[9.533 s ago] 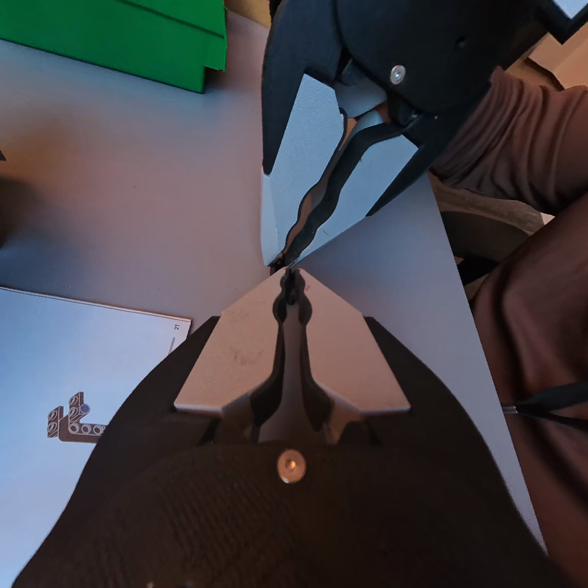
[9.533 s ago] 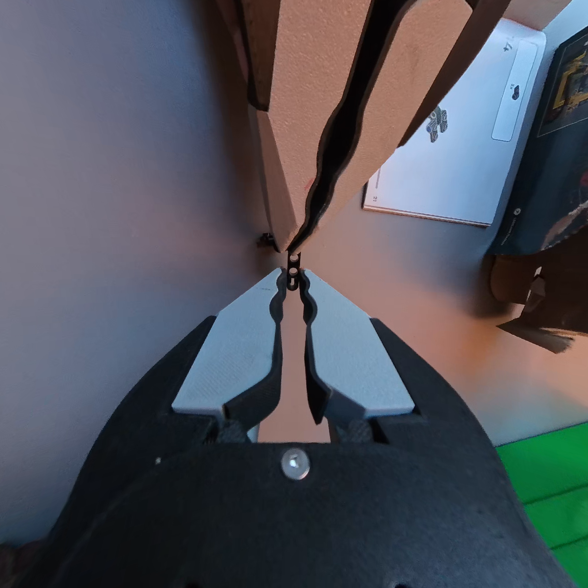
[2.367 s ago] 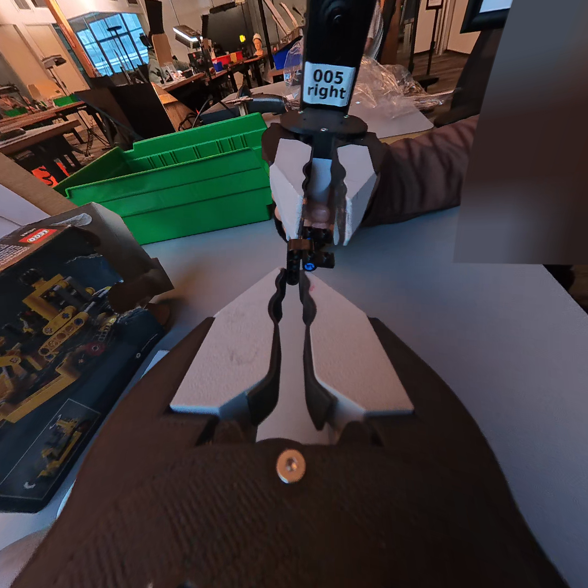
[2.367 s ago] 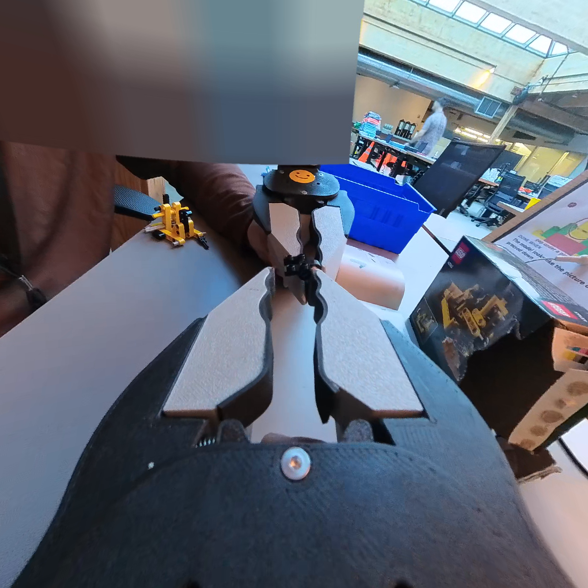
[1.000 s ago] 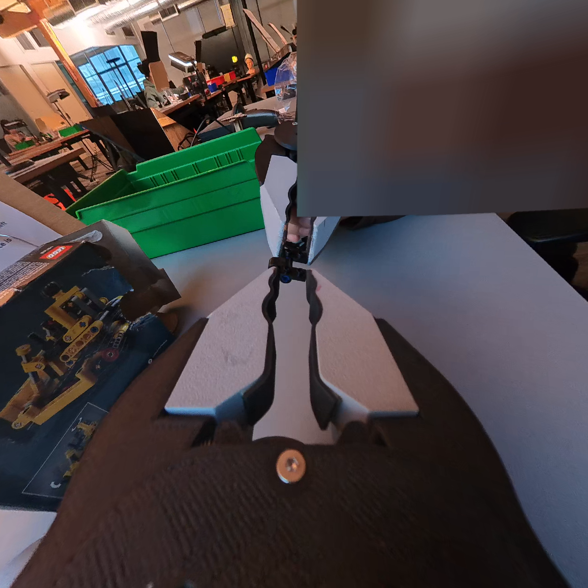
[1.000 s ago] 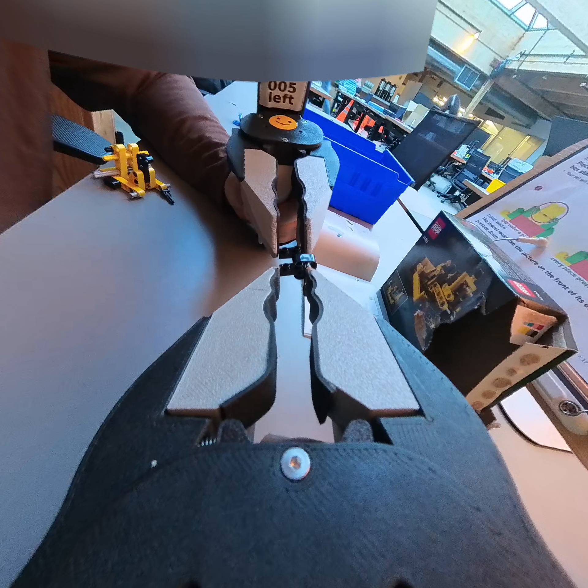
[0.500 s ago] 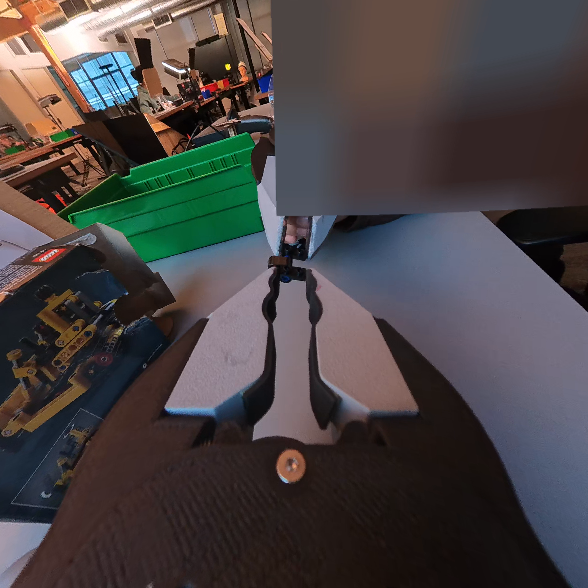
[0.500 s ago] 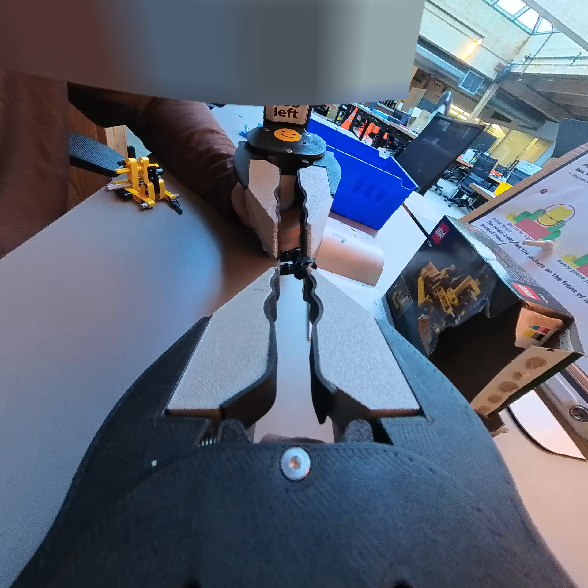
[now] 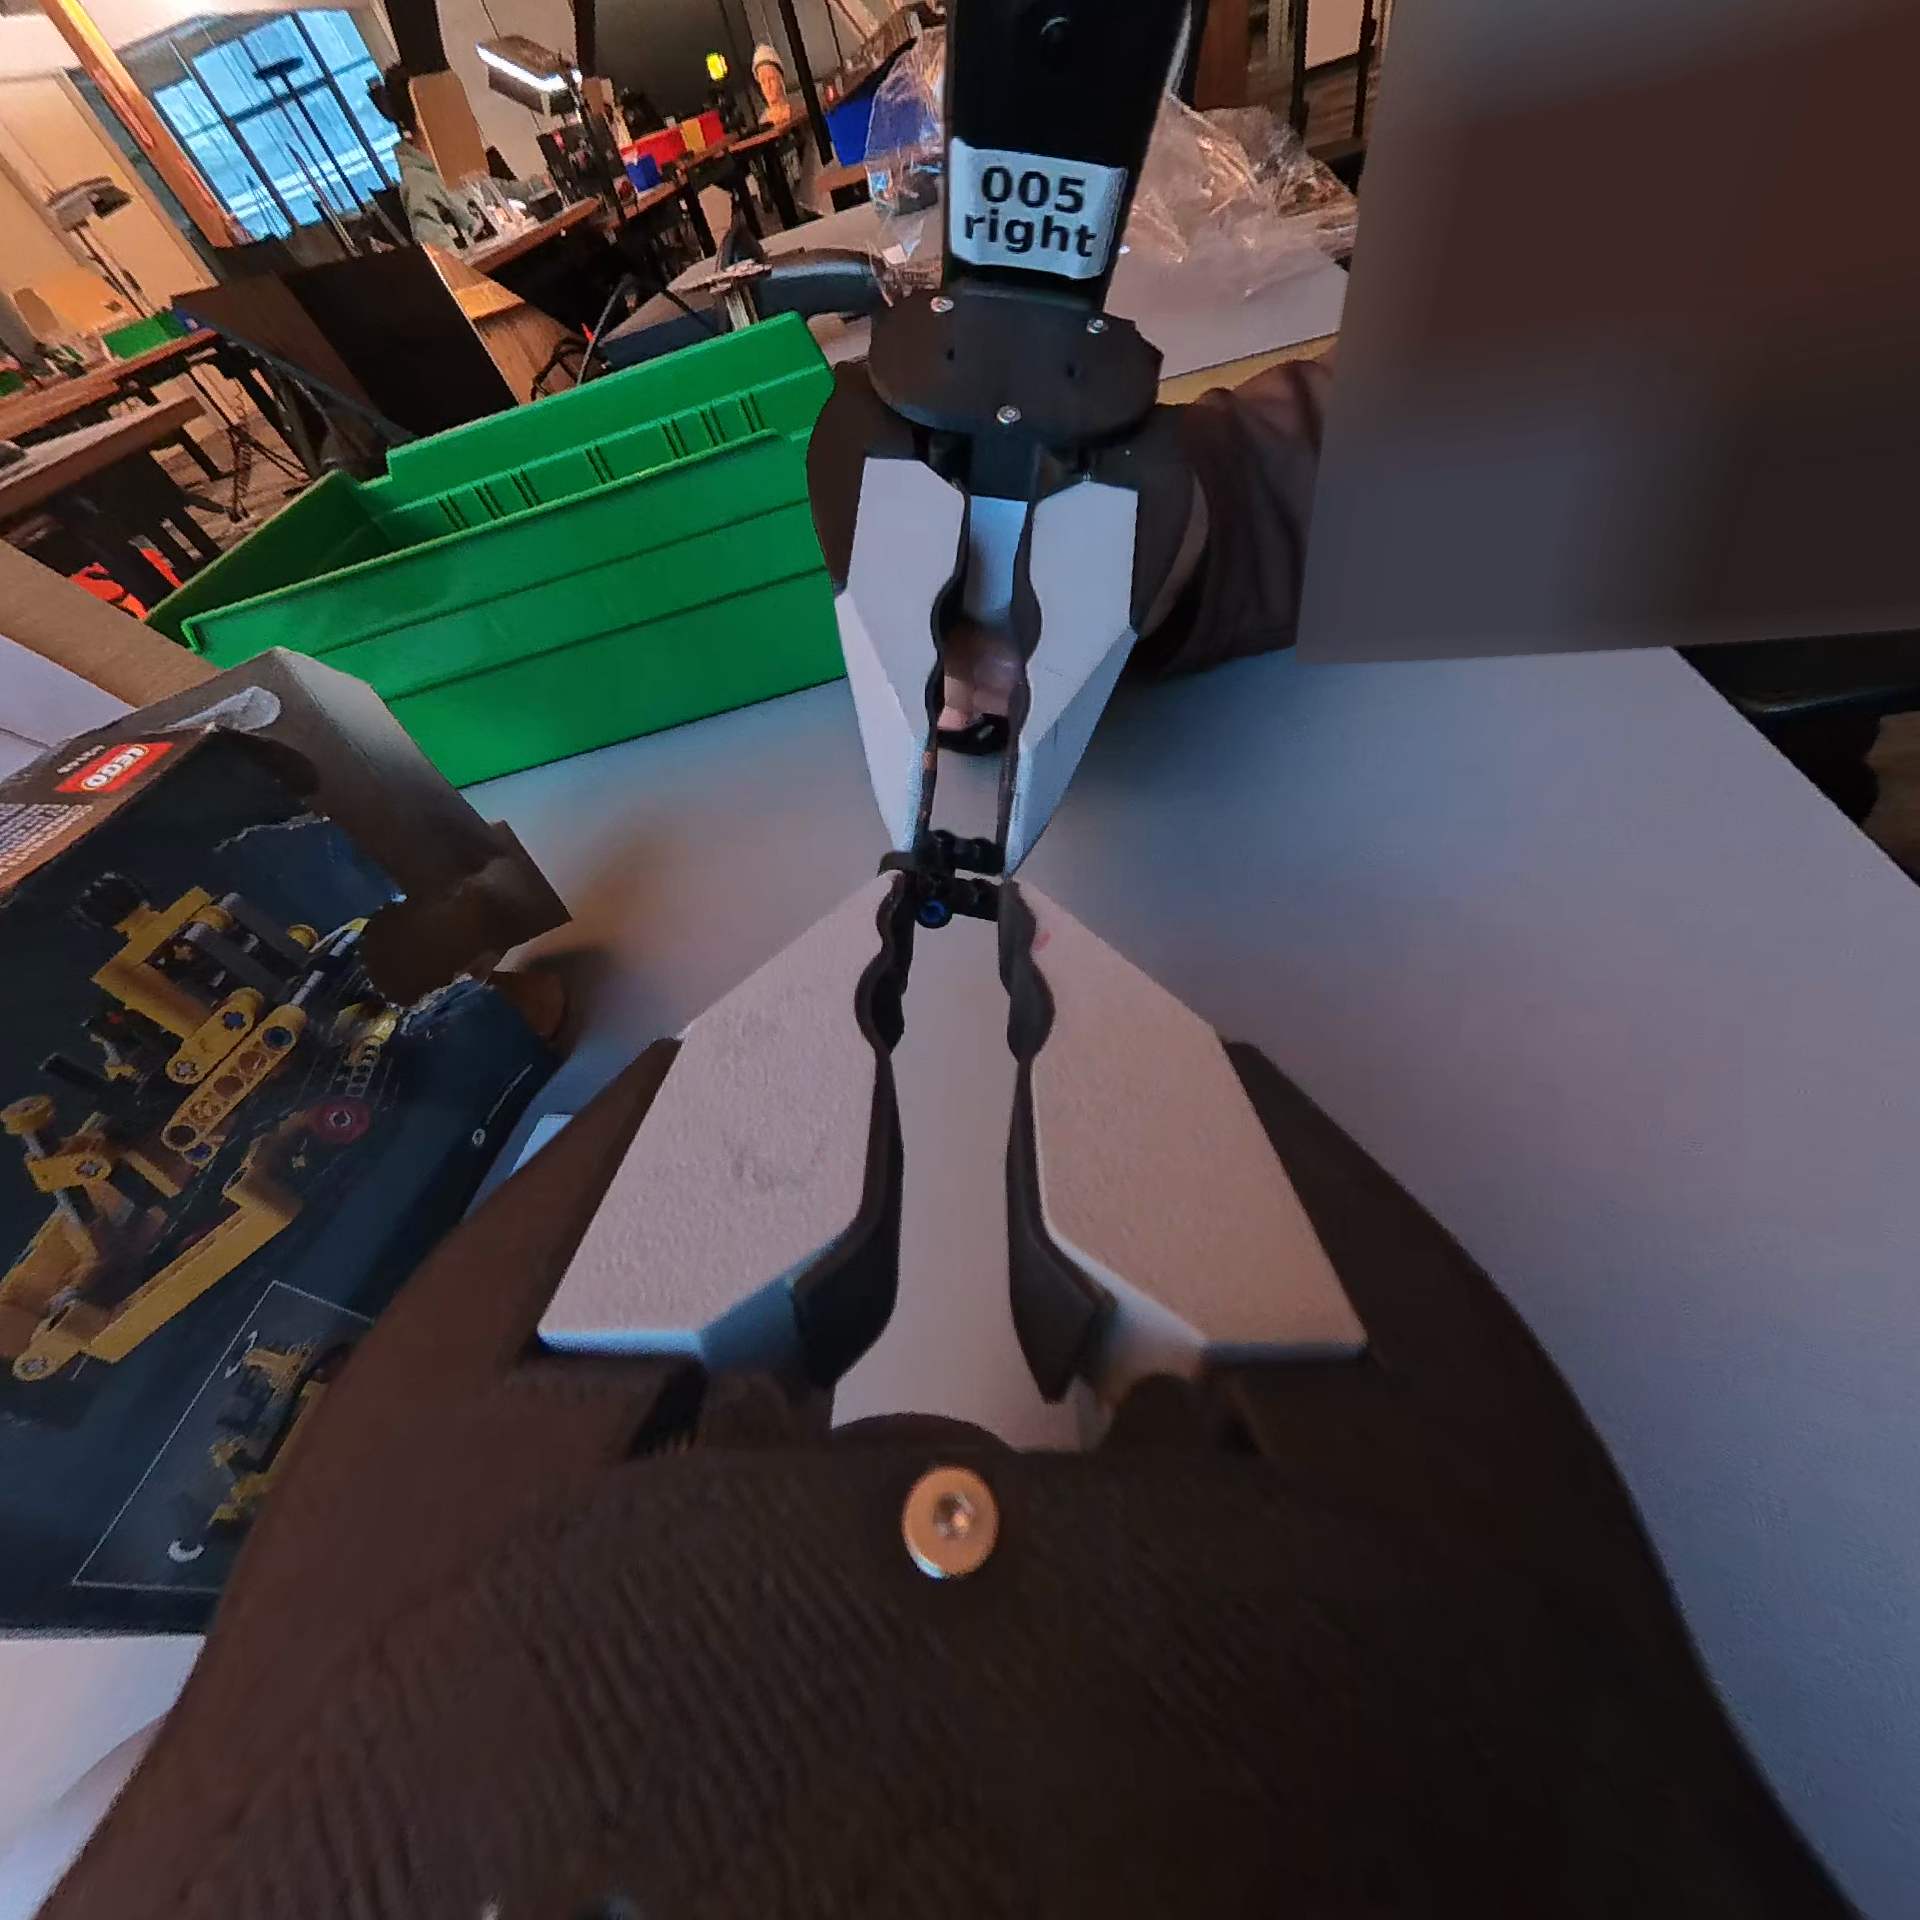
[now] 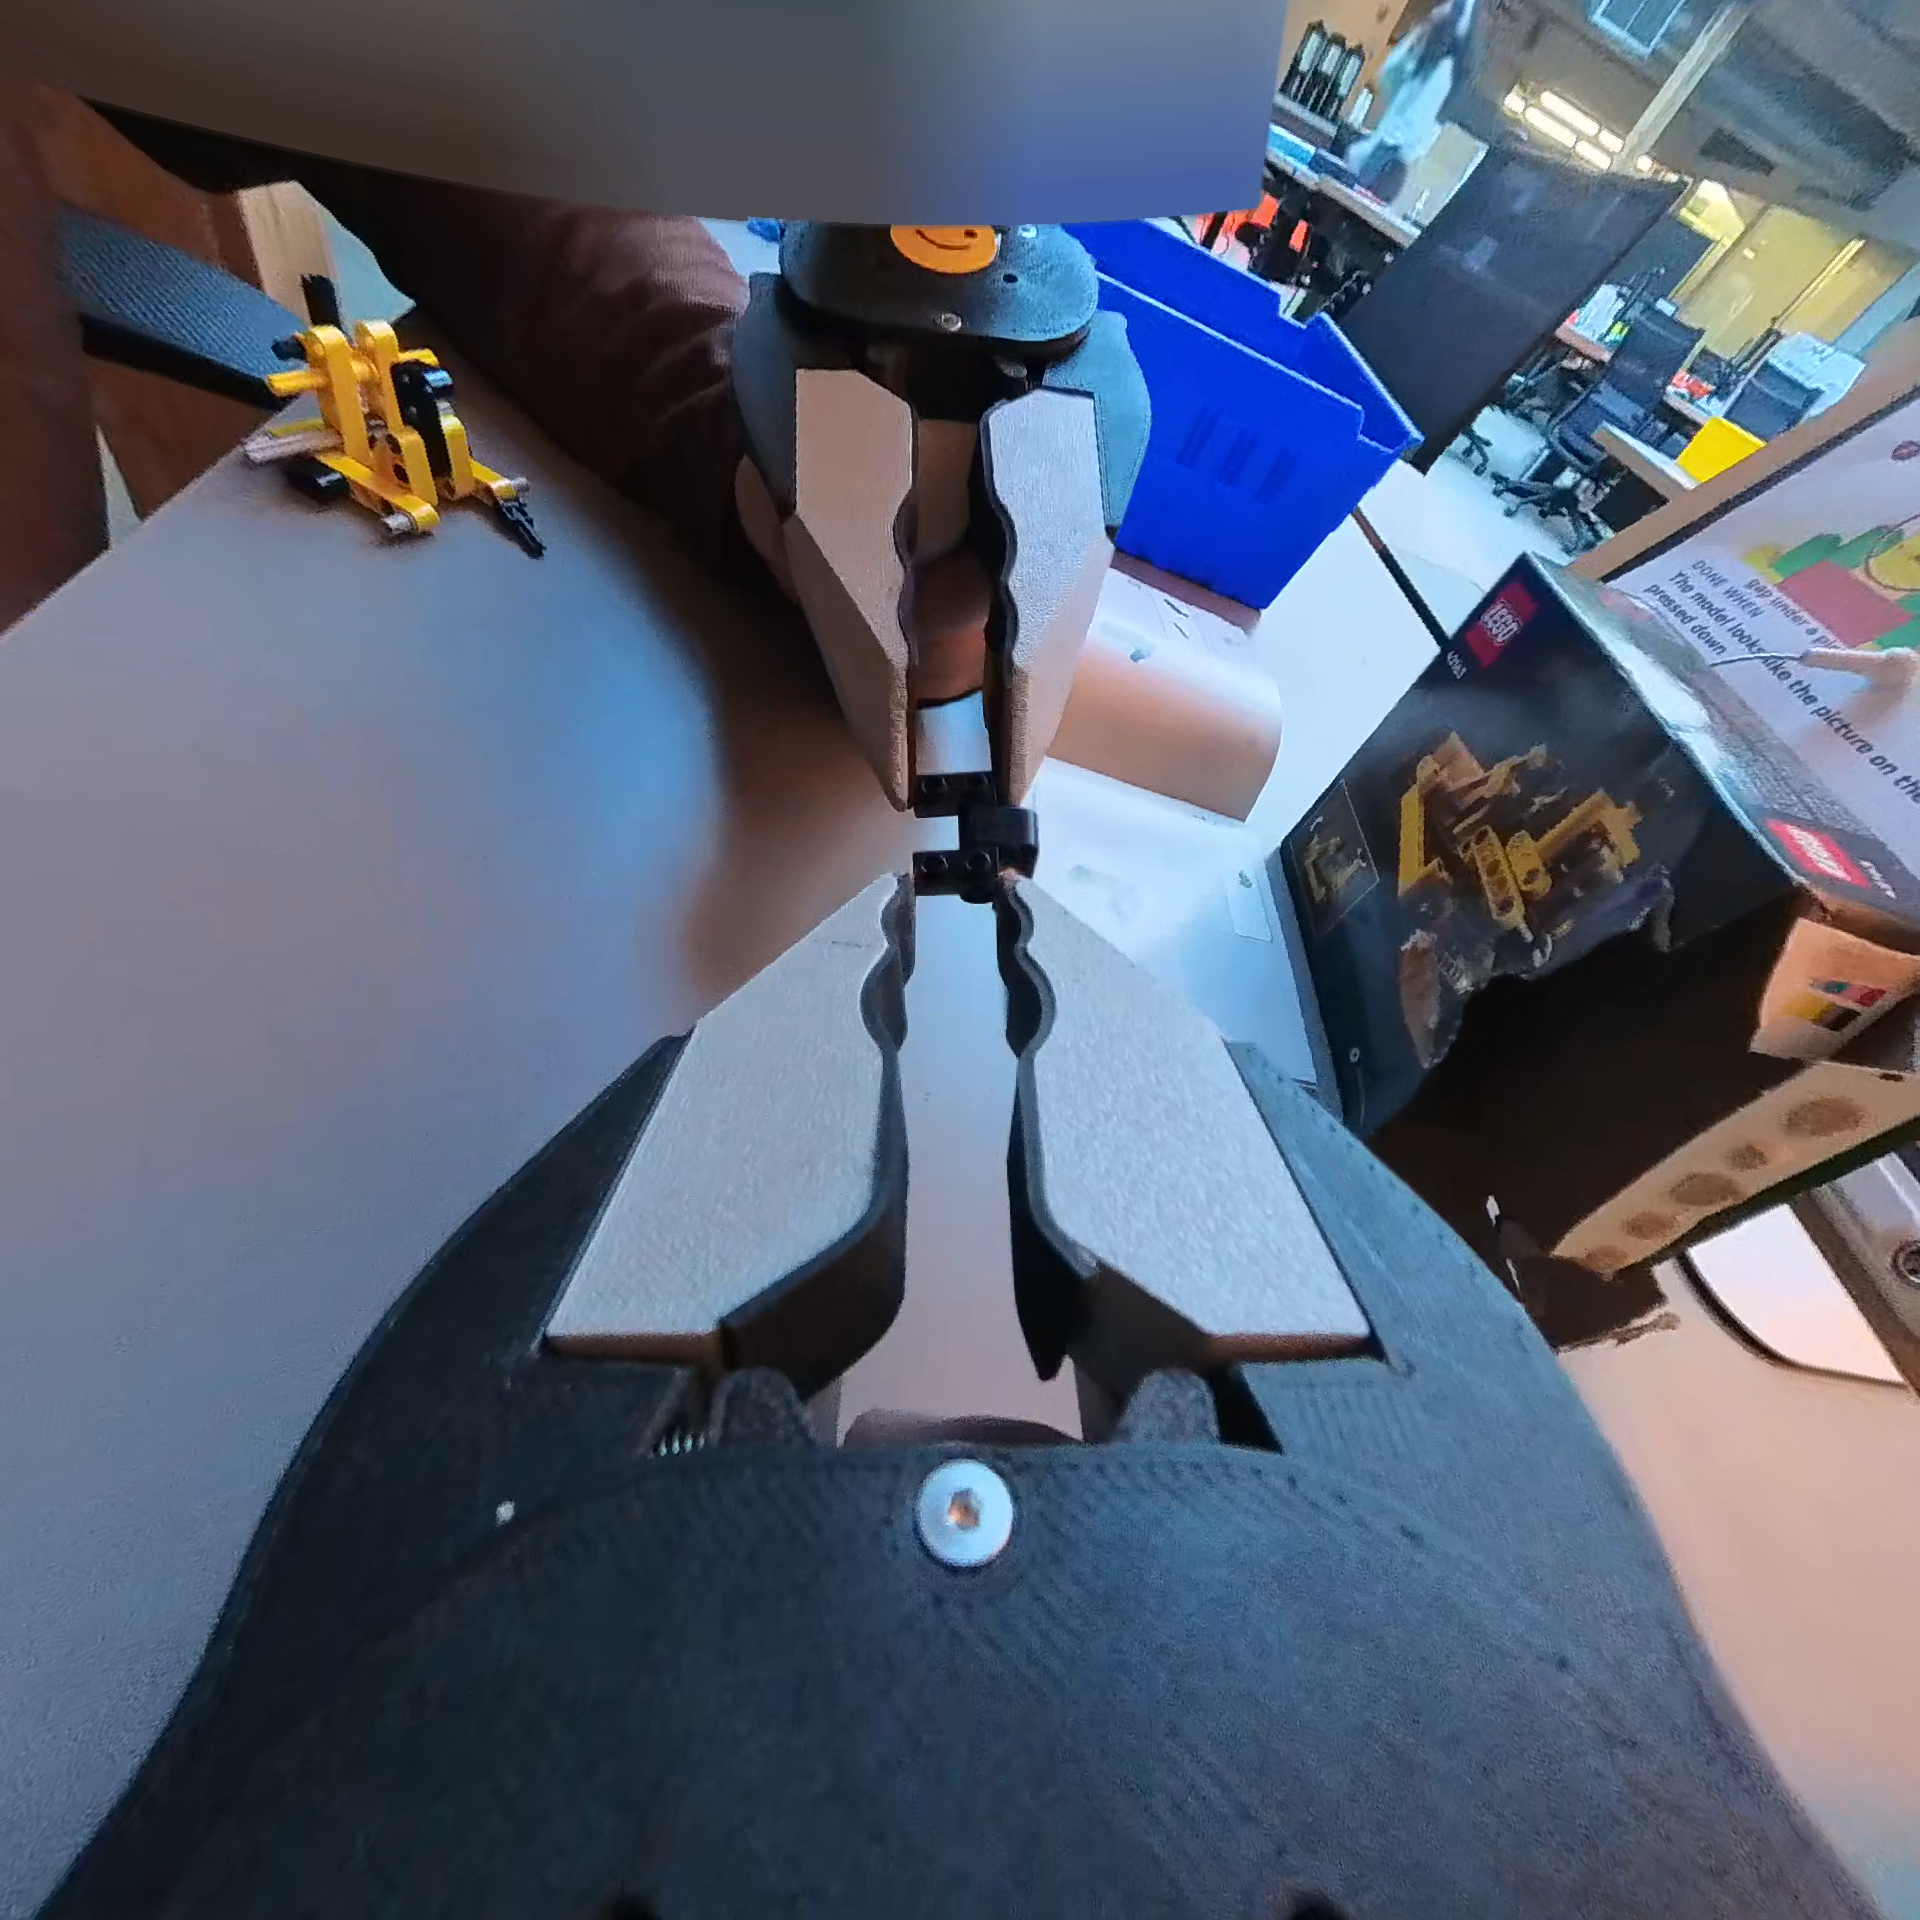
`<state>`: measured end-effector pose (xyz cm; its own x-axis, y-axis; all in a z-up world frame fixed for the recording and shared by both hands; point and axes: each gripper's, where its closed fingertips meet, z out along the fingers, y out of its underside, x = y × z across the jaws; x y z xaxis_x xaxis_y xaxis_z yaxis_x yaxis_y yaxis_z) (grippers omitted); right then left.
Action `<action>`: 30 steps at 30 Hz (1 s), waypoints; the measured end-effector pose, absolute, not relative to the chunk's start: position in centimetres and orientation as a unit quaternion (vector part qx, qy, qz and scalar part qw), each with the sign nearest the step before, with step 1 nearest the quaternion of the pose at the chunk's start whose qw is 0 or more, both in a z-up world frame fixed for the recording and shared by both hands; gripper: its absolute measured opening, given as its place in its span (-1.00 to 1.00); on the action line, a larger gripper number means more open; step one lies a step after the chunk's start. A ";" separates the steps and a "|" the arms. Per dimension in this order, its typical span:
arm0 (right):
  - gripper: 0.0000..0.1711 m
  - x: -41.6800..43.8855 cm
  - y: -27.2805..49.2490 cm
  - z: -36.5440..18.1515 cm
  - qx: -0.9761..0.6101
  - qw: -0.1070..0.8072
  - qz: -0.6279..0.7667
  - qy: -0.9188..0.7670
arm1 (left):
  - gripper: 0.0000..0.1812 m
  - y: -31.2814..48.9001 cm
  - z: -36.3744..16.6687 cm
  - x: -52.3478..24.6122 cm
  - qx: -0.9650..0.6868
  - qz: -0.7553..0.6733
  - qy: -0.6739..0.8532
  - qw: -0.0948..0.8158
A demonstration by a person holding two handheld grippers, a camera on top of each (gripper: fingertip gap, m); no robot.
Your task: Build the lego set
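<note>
Left wrist view: two small black lego pieces (image 9: 951, 883) pinched tip-to-tip above worktop (image 9: 1455, 987).
Each gripper, left (image 9: 948, 902) & right (image 10: 956, 883), is clenched on a piece; parts judged light, stiff, slippery, best gripped by flat sides.

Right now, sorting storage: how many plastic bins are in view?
2: a green bin behind the lego box, and a blue bin behind the left gripper. Others may be hidden.

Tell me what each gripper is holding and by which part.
The left gripper pinches one small black lego piece by its ends at the fingertips. The right gripper grips another black lego piece likewise. The two pieces meet between them.
</note>
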<state>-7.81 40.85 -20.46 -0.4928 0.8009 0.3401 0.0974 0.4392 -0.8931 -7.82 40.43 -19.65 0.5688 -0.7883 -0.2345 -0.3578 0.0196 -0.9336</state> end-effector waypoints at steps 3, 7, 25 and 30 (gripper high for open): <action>-0.86 -8.0 41.0 -20.8 -0.307 0.404 0.425 -0.750 | -0.85 40.5 -19.8 -7.9 -0.679 -0.186 0.423 0.571; -0.86 -8.2 40.9 -20.8 -0.310 0.407 0.420 -0.749 | -0.86 40.5 -19.6 -7.9 -0.677 -0.189 0.420 0.574; -0.86 -8.2 40.8 -19.9 -0.309 0.410 0.440 -0.737 | -0.85 40.6 -19.4 -8.1 -0.676 -0.201 0.413 0.577; -0.86 -8.1 40.7 -19.2 -0.296 0.420 0.456 -0.727 | -0.85 40.4 -18.8 -8.0 -0.660 -0.212 0.414 0.590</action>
<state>-8.10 40.69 -19.16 -0.4710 0.8137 0.3406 0.0479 0.4091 -0.9112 -8.05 40.43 -18.82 0.5673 -0.7966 -0.2086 -0.2956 0.0394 -0.9545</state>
